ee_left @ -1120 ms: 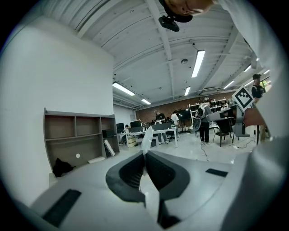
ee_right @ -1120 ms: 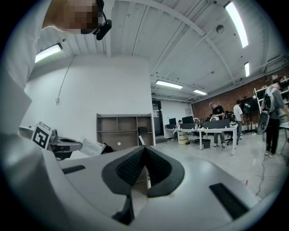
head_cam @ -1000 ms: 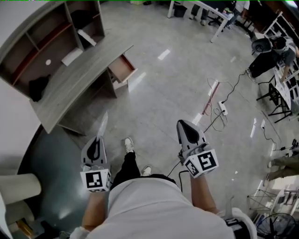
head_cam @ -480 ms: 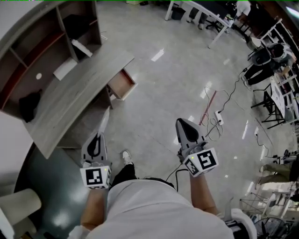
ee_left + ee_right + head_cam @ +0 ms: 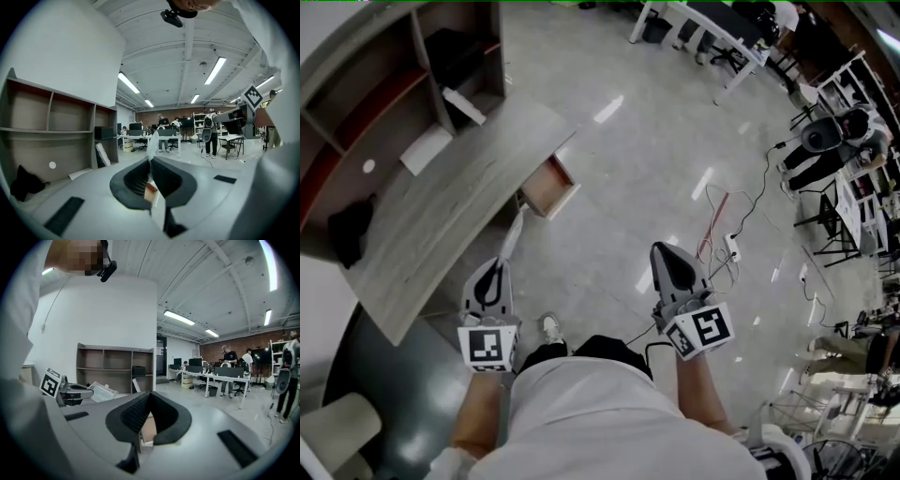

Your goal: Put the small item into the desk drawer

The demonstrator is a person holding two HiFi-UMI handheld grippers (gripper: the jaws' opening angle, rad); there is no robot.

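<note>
My left gripper (image 5: 499,266) is shut on a thin, pale, see-through packet (image 5: 512,236) that sticks out ahead of the jaws. In the left gripper view the packet (image 5: 152,146) stands upright out of the left gripper (image 5: 150,159). My right gripper (image 5: 662,249) is held beside it with its jaws closed and nothing between them; the right gripper view shows the right gripper (image 5: 149,393) with its jaws meeting. The grey wooden desk (image 5: 441,202) lies ahead to the left, its drawer (image 5: 549,187) pulled open at the near corner. Both grippers are short of the desk, over the floor.
An open shelf unit (image 5: 384,84) stands behind the desk, with a black object (image 5: 347,227) and white paper (image 5: 426,150) on the desktop. A power strip and cables (image 5: 731,246) lie on the floor to the right. White tables, chairs and people are at the far right.
The desk and its open drawer have drawn nearer and lower in the head view as the person walks toward them. Both grippers keep their pose, the packet still in the left one.
</note>
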